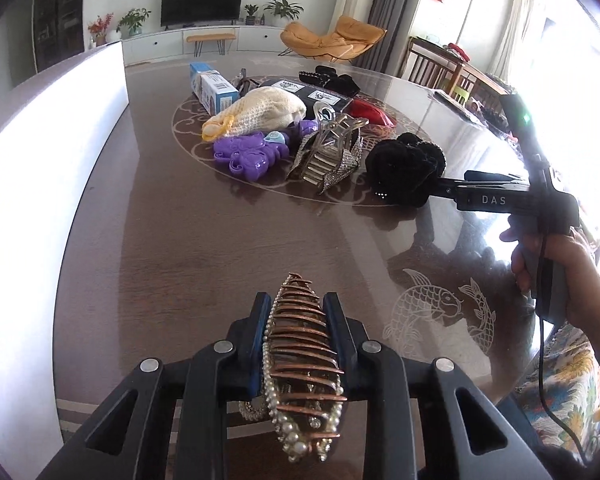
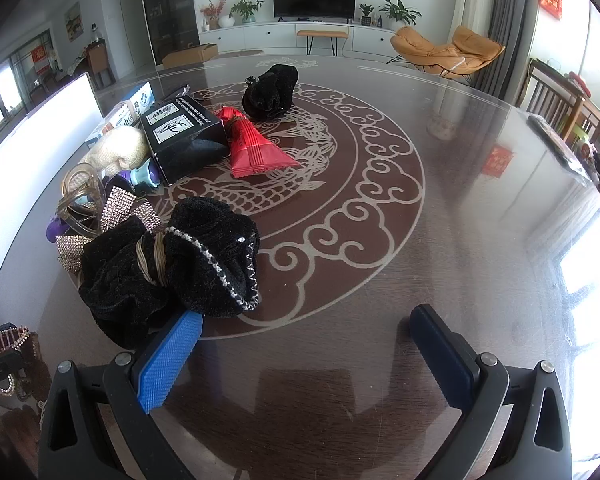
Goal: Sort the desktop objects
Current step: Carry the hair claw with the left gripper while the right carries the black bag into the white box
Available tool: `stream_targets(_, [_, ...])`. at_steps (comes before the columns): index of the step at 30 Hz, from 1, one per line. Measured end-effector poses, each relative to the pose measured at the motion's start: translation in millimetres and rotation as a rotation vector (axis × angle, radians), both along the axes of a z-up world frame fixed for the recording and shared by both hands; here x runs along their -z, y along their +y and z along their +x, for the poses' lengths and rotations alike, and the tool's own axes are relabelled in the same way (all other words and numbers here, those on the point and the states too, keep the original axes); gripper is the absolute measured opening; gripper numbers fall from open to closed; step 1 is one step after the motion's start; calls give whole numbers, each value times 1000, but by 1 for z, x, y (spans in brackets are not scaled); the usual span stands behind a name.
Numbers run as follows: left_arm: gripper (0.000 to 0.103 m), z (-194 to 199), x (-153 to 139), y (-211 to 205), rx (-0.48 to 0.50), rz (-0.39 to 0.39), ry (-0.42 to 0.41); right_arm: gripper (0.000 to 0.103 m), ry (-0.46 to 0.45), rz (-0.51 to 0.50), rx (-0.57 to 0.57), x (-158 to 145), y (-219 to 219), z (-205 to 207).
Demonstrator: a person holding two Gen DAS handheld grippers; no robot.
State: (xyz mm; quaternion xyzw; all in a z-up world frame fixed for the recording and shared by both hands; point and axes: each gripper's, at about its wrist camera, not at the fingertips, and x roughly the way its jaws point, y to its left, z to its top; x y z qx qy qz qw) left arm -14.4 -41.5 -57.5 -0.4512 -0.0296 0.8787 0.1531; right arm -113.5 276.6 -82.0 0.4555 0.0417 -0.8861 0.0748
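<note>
Here, in the left wrist view, the left gripper (image 1: 296, 344) is seen closed on a copper-toothed hair claw (image 1: 300, 364) trimmed with pearls, whose body is pressed between the two blue-padded fingers (image 1: 256, 344) low over the dark counter (image 1: 180, 240). Whether the claw is off the surface cannot be told from this angle. Farther off, a pile is gathered on the round inlay: a purple toy (image 1: 248, 154), a clear rhinestone claw clip (image 1: 328, 152), a cream knitted pouch (image 1: 256, 116), a blue-and-white box (image 1: 214, 88) and a black scrunchie (image 1: 406, 160). The right gripper (image 1: 384, 195) is seen from the side at the scrunchie's near edge, carried by a hand (image 1: 556, 256).

In the right wrist view, the right gripper (image 2: 304, 344) is shown wide open and empty, its left pad (image 2: 168, 360) just beside or touching the scrunchie (image 2: 168, 256), while the other finger stands well apart over bare counter. A black box (image 2: 184, 136), a red packet (image 2: 256, 144) and a second black scrunchie (image 2: 270, 92) lie beyond. The held claw (image 2: 4, 340) is glimpsed at the far left edge.

The step in hand is judged to be the pick-up of the copper claw, a grip being made. Next, a lift and a carry to wherever hair accessories are grouped would be called for; that place is not evident. For the right gripper, a shift leftward would be needed before the scrunchie can be enclosed.
</note>
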Motion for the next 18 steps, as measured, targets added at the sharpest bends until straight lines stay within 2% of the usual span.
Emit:
stream_targets(2, [26,3,0,-7,-24,33,-6,103,-1,-2,-1,0,0,-1])
stream_targets(5, [26,11,1,-11,-36,53,2,103,-68,-29,-56,-7,1,5])
stream_targets(7, [26,15,1,-11,-33,58,11,103,-45,-112,-78,-24,2,15])
stream_targets(9, [26,15,1,-8,-34,62,16,103,-6,-129,-125,-41,-11,17])
stream_targets(12, [26,15,-3,-6,-37,81,17,103,-31,-94,-234,-47,-46,4])
stream_targets(15, [26,19,-15,-9,-39,94,38,102,-115,25,-297,-23,-75,-15])
stream_targets(16, [26,22,-20,-10,-39,95,46,97,-128,47,-302,-16,-80,-17])
stream_targets(17, [26,24,-24,-13,-40,95,53,79,-118,57,-306,-14,-81,-16])
stream_targets(18, [26,28,-29,-16,-43,97,60,71,-92,51,-301,-18,-81,-13])
